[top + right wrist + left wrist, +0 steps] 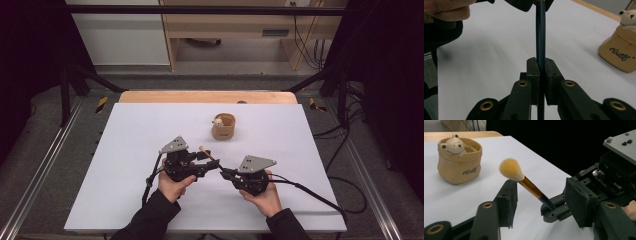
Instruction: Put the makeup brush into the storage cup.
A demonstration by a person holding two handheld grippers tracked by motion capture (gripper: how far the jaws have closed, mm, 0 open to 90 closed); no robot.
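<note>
The right claw (541, 82) is pinched on the dark handle end of a makeup brush (529, 186), holding it above the counter (125, 150) with the tuft toward the bear pot (223, 126) at about one o'clock. The left claw (537, 202) stands spread on either side of the gold ferrule, apart from it. The brush looks light and stiff with a soft, easily crushed tuft, so the handle or ferrule is the place to grip.

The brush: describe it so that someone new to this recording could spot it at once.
Start at the white table and find the two black grippers near its front edge; the brush bridges the gap between them. The right gripper clamps its dark handle end, while the left gripper stands open around it. Its fluffy orange bristle tip and gold ferrule set it apart from the tan bear pot behind.
</note>
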